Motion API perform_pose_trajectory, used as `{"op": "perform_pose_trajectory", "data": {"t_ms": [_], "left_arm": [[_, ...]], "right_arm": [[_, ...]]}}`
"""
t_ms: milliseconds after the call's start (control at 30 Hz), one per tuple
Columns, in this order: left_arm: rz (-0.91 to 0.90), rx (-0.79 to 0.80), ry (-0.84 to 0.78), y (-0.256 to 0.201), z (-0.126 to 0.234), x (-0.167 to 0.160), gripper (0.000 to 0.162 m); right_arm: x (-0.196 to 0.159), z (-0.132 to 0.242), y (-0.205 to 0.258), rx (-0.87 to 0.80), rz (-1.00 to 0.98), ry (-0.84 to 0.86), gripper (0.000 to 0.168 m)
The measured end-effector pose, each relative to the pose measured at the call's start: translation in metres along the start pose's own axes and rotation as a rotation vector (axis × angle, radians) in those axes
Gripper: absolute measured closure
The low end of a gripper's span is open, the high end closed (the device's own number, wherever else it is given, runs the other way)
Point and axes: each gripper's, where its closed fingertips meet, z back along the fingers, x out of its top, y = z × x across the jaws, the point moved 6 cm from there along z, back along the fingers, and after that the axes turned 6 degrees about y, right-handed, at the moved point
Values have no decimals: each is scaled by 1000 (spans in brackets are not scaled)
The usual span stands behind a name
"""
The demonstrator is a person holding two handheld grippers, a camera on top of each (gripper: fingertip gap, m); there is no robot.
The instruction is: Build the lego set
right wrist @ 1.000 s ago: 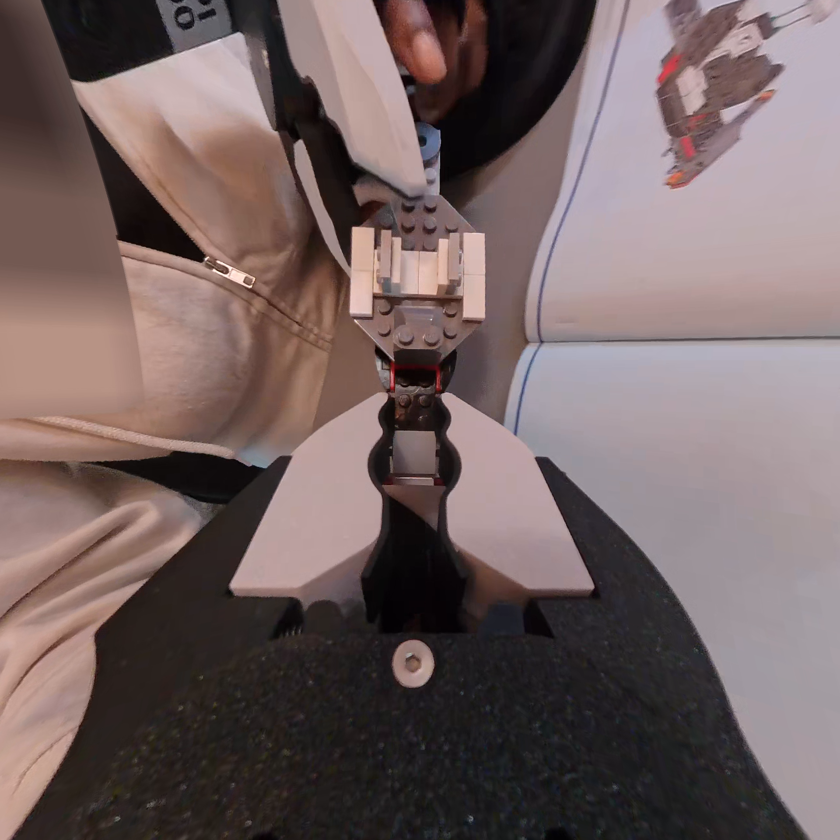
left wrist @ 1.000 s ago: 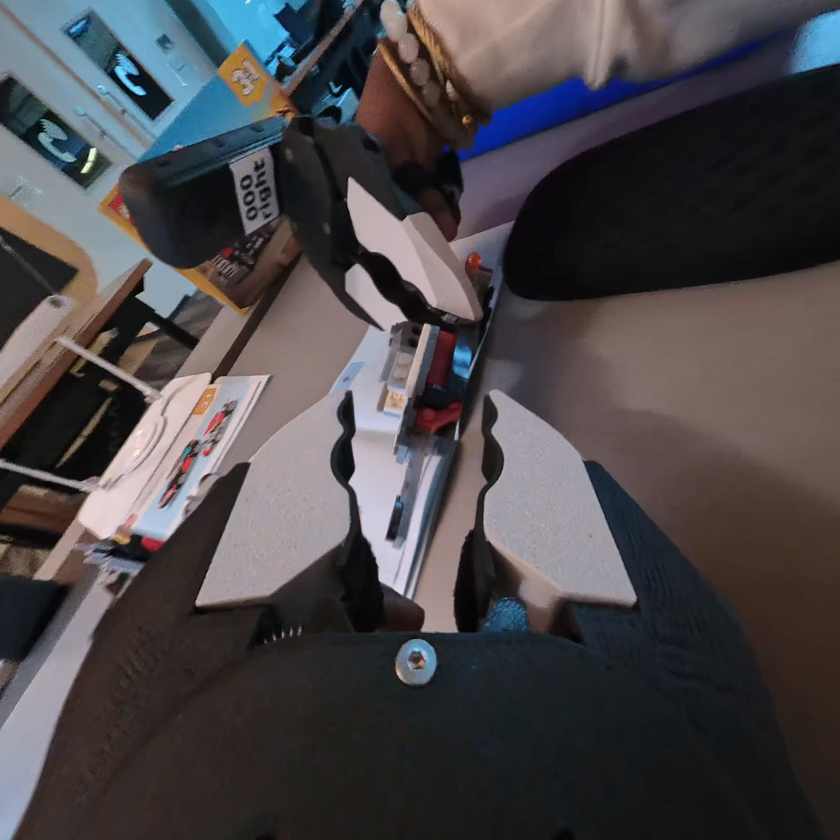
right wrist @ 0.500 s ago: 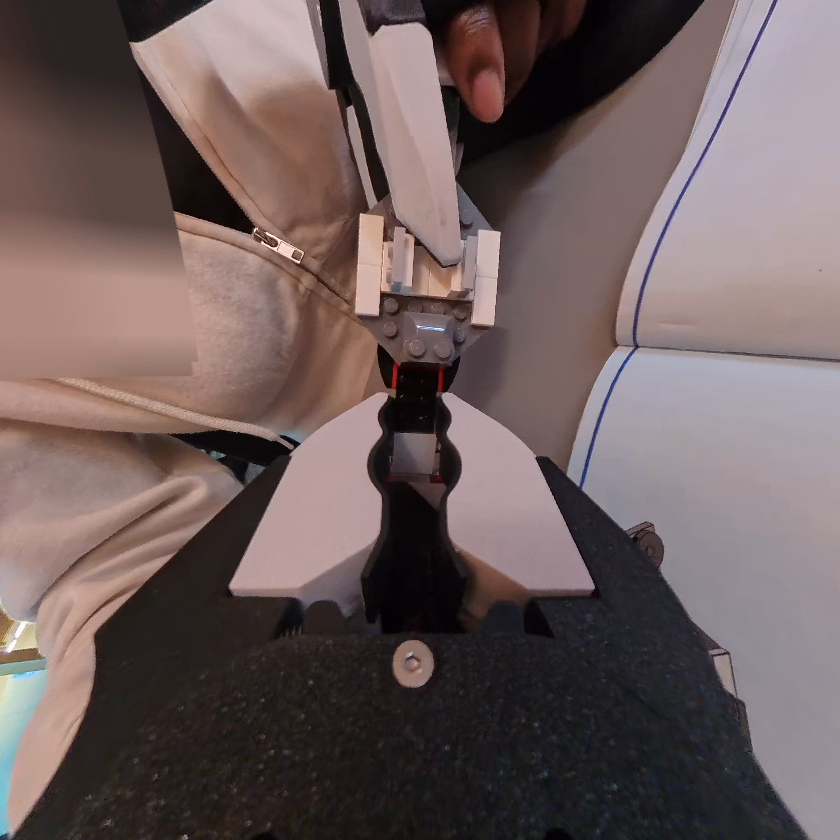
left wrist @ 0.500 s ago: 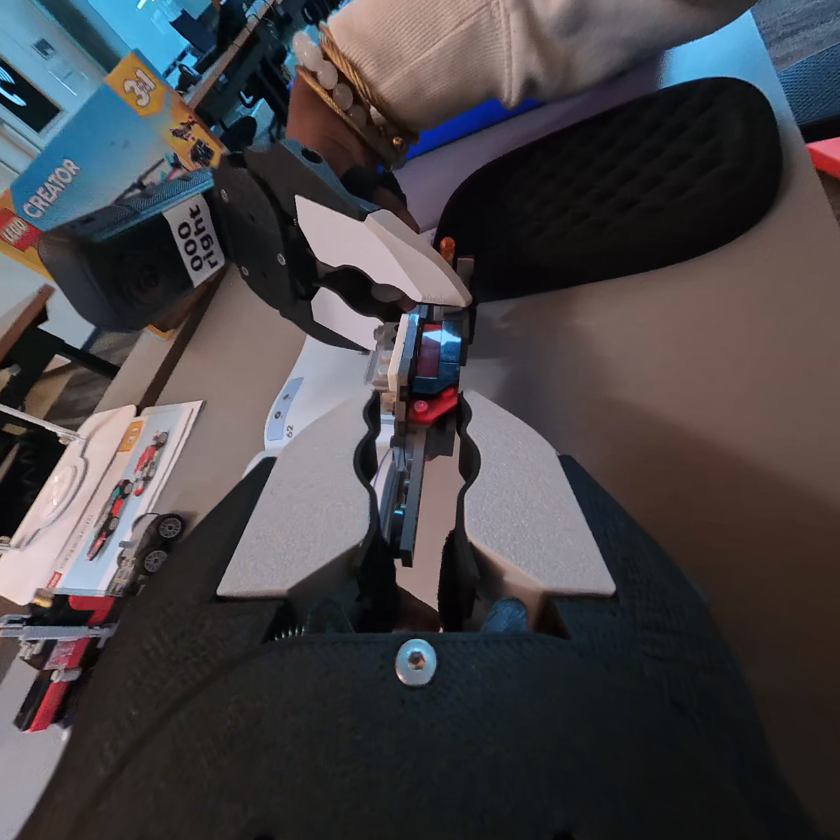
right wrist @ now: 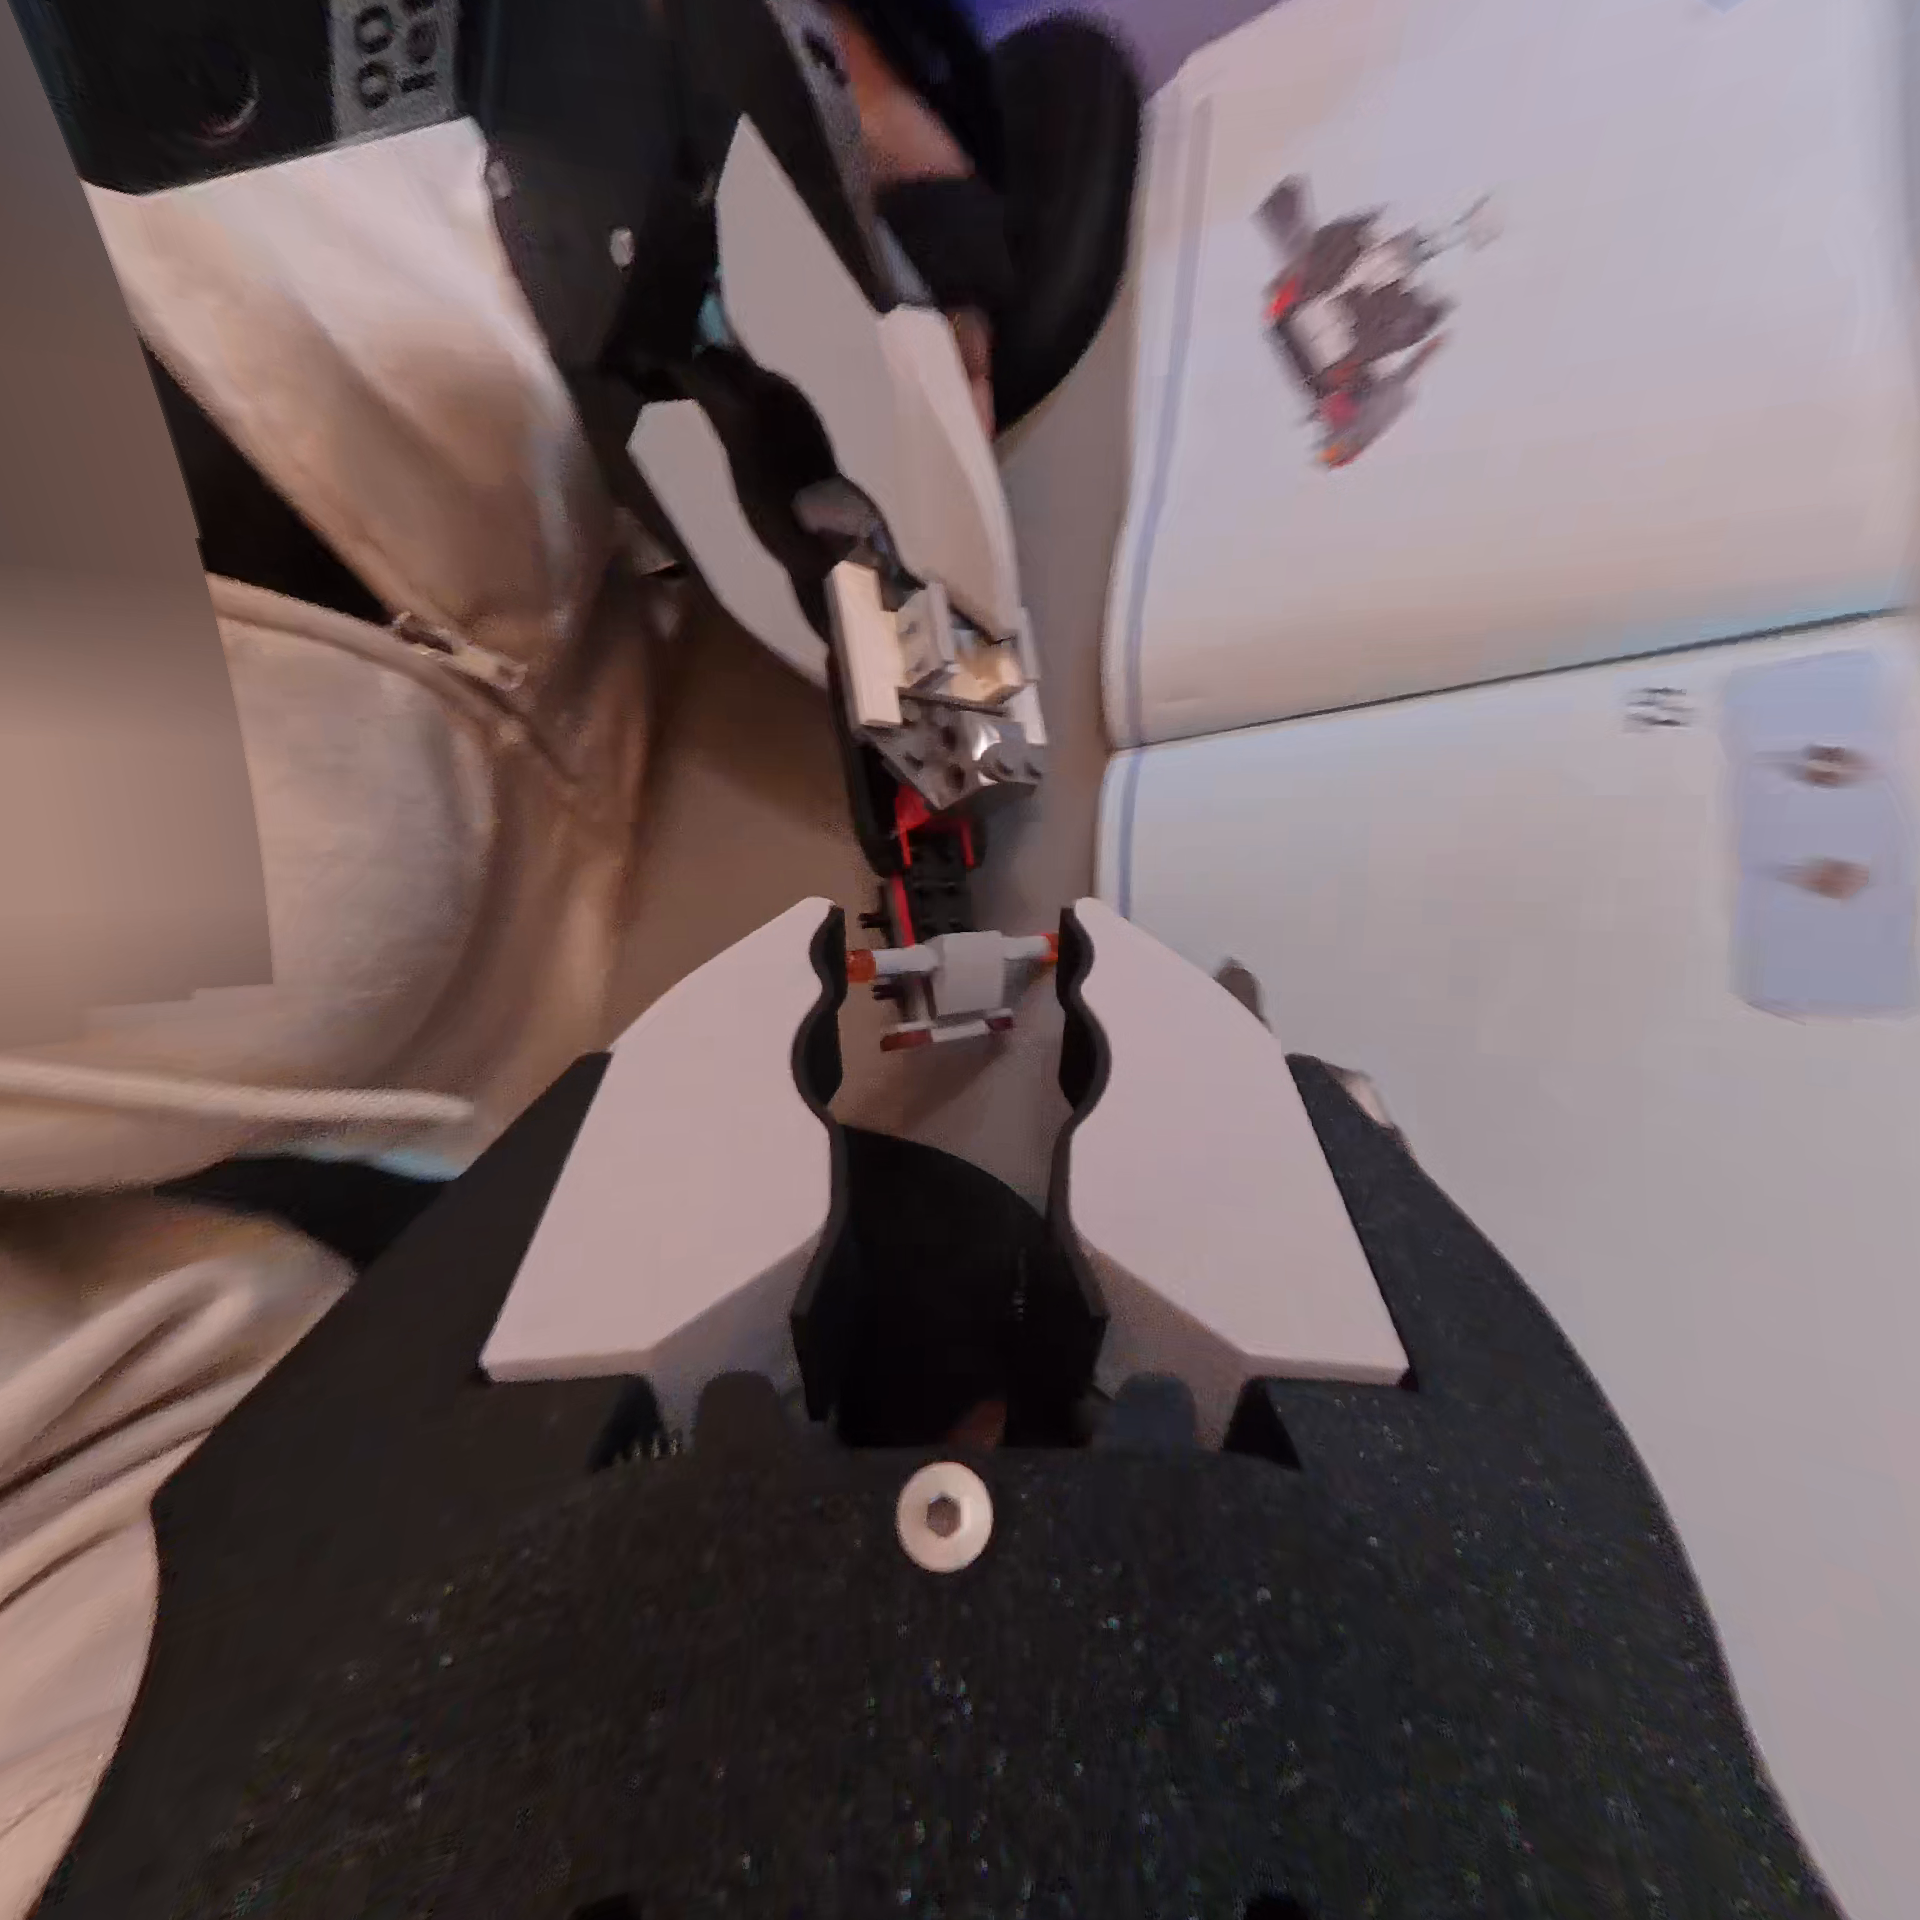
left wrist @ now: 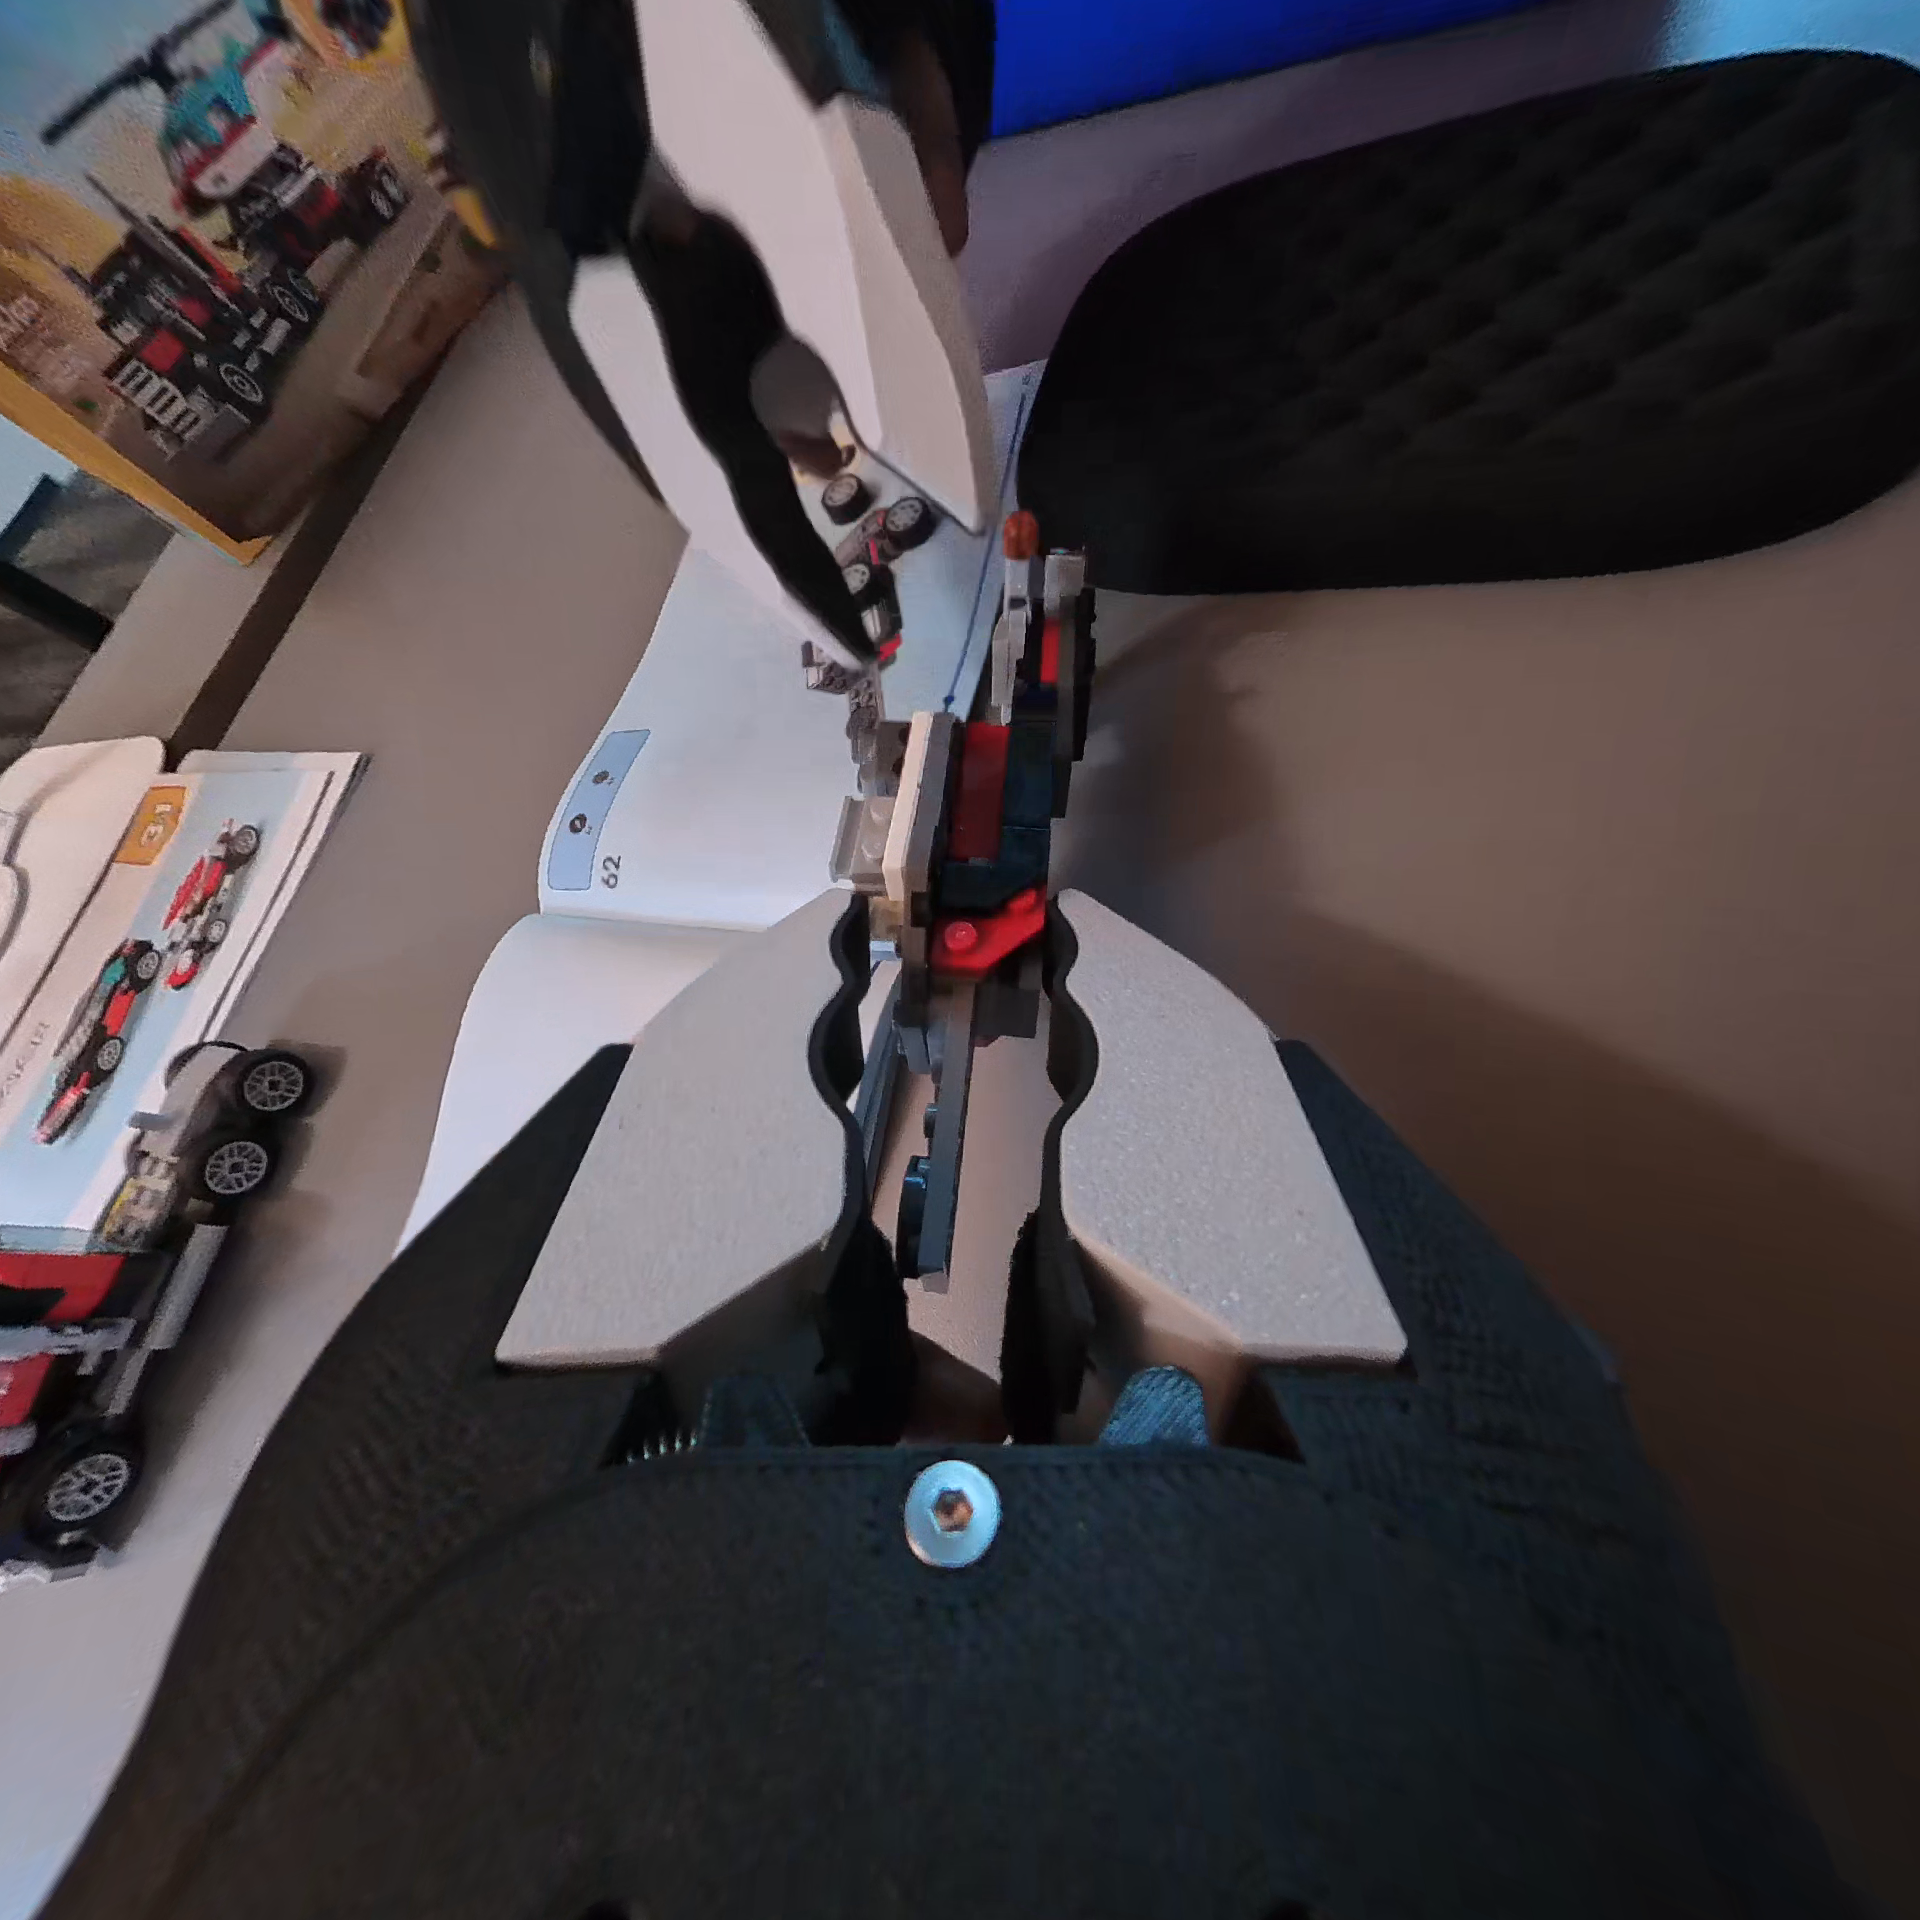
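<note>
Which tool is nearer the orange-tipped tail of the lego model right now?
Right. The right tool is open, its fingers flanking the orange-tipped tail. The left tool is clamped on the opposite end of the lego model, away from that tail.

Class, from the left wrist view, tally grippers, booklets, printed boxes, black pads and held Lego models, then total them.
Grippers: 2, left gripper, right gripper
Booklets: 2, open booklet, closed booklet
Printed box: 1
Black pad: 1
Held Lego model: 1
Total: 7
</note>
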Motion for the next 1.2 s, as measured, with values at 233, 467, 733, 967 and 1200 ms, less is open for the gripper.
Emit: {"op": "perform_pose_trajectory", "data": {"t_ms": [233, 467, 733, 967, 1200], "left_arm": [[222, -111, 32, 8, 2, -1, 130], [377, -193, 93, 7, 0, -3, 130], [368, -192, 141, 2, -5, -7, 132], [374, -187, 140, 2, -6, -8, 133], [394, -203, 138, 3, -6, -9, 133]], "right_arm": [[-18, 22, 37, -501, 144, -167, 125], [-47, 2, 50, -694, 126, -193, 128], [-74, 23, 17, -909, -190, -144, 149], [-75, 25, -7, -896, -222, -115, 152], [-75, 21, -12, -861, -212, -54, 147]]}}
